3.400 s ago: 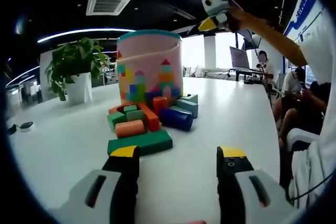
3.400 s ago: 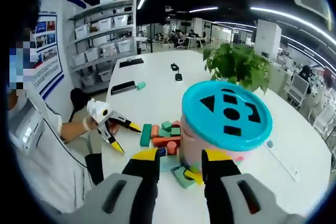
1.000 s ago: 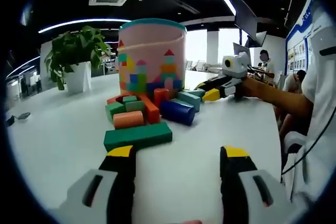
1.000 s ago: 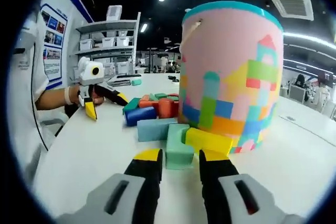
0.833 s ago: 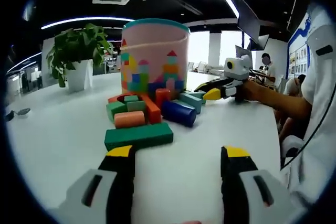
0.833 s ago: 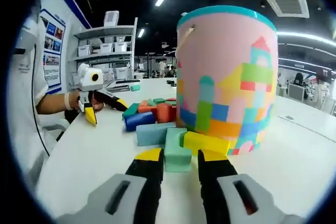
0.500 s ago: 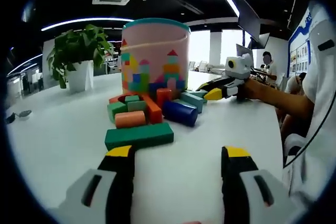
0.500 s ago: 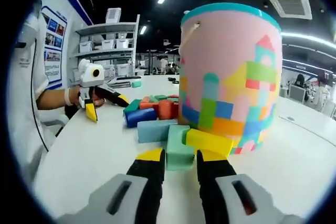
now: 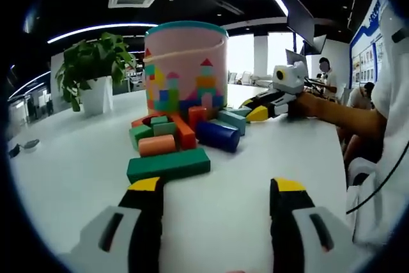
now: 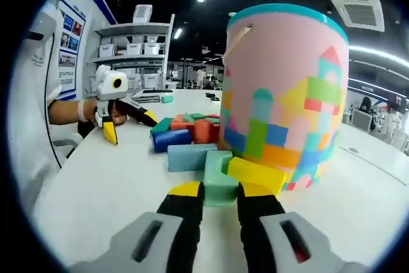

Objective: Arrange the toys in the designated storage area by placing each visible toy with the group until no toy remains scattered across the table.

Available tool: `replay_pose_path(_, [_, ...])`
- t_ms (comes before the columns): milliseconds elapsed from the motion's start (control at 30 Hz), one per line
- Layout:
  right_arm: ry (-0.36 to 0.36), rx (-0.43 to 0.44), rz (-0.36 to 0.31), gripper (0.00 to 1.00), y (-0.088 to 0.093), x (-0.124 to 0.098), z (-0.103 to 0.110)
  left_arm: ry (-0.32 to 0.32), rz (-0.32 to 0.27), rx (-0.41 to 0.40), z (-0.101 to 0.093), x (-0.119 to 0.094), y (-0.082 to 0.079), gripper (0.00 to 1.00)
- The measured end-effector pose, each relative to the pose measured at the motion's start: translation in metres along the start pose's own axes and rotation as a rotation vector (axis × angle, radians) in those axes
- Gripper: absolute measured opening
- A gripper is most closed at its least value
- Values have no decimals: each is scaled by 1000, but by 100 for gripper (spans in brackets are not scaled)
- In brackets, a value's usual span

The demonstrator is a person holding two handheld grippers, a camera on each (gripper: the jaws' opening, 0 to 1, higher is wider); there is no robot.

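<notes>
Two hand-held grippers work over a white surface [image 9: 70, 177] where blocks lie clustered against a pink bucket [image 9: 185, 71].

Left hand-held gripper [image 9: 217, 193]: jaws wide apart, empty, low over the surface. A long green block [image 9: 168, 165] lies flat just ahead of its left jaw. Behind that lie an orange cylinder [image 9: 157, 145], a red block [image 9: 185, 133] and a blue cylinder [image 9: 218, 135], all near the bucket base.

Right hand-held gripper [image 10: 219, 193]: jaws narrowed to a small gap, with a mint block [image 10: 220, 180] directly ahead between the tips. Whether the tips touch it cannot be told. A yellow block [image 10: 257, 174] lies just beside it, against the bucket wall; a teal block [image 10: 188, 156] lies behind.

Handling judgement: the blocks look like light foam or painted wood, rigid enough to clamp without damage. Matte faces should resist slipping. Take hold across the two flat, parallel sides of the mint block, at mid-length. Cylinders may roll; grip them across the diameter, not the ends.
</notes>
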State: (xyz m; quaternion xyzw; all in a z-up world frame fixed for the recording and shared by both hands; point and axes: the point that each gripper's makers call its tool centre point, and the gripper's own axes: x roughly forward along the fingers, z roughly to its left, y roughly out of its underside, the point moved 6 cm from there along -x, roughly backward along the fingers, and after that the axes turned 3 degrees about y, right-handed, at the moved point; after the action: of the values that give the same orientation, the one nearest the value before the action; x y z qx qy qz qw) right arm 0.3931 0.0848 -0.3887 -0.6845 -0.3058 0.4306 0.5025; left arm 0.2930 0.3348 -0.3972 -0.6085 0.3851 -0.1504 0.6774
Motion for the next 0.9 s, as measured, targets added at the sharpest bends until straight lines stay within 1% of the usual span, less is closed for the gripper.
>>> replay_pose_path(100, [0,-13,-6,20,-2,-1,4,-5,1,2,0,0,0,68])
replay_pose_path(200, [4,-9,-22,20,-5,-4,8,-7,1,0,0,0,0,68])
replay_pose_path(267, [-6,4,-36,20,-7,-6,12,-9,0,-2,0,0,-1,68])
replay_pose_path(333, [-9,34,-69,20,-13,-10,18,-20,3,-1,1,-1,0,68])
replay_pose_path(367, [-7,38,-74,20,-13,-11,18,-21,2,0,1,0,0,68])
replay_pose_path(433, [0,95,-105,20,-17,-17,20,-20,2,1,1,0,-1,68])
replay_pose_path(500, [-2,112,-118,20,-19,-20,20,-17,2,2,1,0,-1,68])
replay_pose_path(567, [-5,176,-179,20,-26,-31,20,-11,2,4,0,0,-1,68])
replay_pose_path(600, [-10,196,-200,20,-28,-37,21,-9,2,5,0,0,-1,68])
replay_pose_path(700, [-6,211,-208,20,-28,-43,15,-12,2,6,0,0,-1,68])
replay_pose_path(733, [-6,218,-243,20,-39,-56,10,-13,2,6,0,0,-1,68])
replay_pose_path(767, [-16,227,-263,20,-48,-63,8,-14,2,3,0,0,-1,68])
replay_pose_path(867, [-26,218,-305,20,-74,-77,3,-13,1,3,0,1,-1,68])
replay_pose_path(900, [-30,215,-312,20,-78,-78,2,-13,1,3,0,1,-1,68])
